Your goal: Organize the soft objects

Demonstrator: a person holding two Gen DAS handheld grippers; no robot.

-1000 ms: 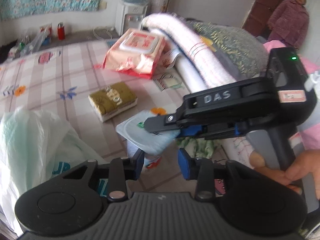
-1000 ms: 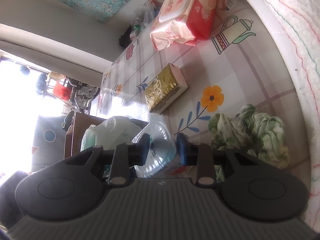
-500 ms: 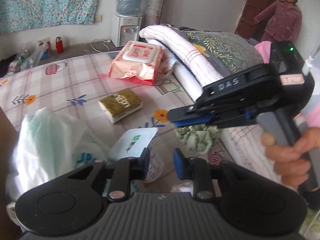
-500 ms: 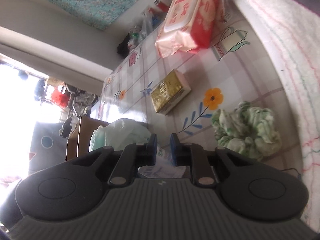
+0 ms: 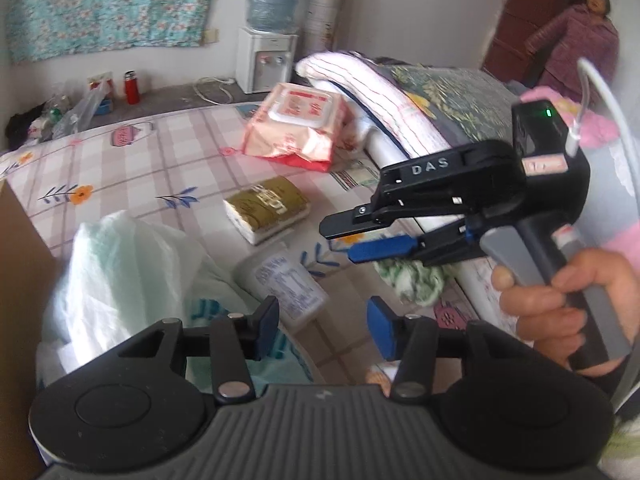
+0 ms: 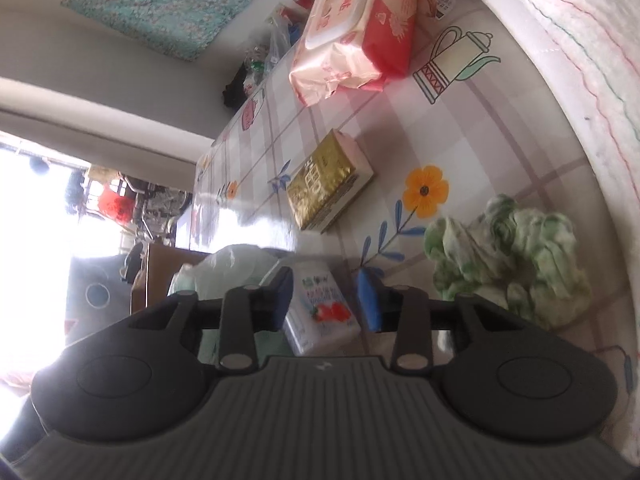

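Note:
A small white tissue pack (image 5: pixel 286 286) lies on the checked cloth beside a pale green plastic bag (image 5: pixel 120 272); it also shows in the right wrist view (image 6: pixel 320 308). My left gripper (image 5: pixel 322 326) is open and empty just above the pack. My right gripper (image 6: pixel 326 298) is open, hovering over the pack without touching it, and shows from the side in the left wrist view (image 5: pixel 340 240). A gold tissue pack (image 5: pixel 266 208), a pink wet-wipe pack (image 5: pixel 298 126) and a crumpled green-white cloth (image 6: pixel 516 256) lie on the cloth.
Folded blankets (image 5: pixel 384 96) are stacked along the right. A brown box edge (image 5: pixel 20 248) stands at left. A water dispenser (image 5: pixel 266 40) and bottles stand by the far wall. A person in purple (image 5: pixel 576 36) stands at the back right.
Both grippers have opened. The tissue pack held between them half a second ago now lies on the cloth by the bag. The right gripper has drawn back to the right.

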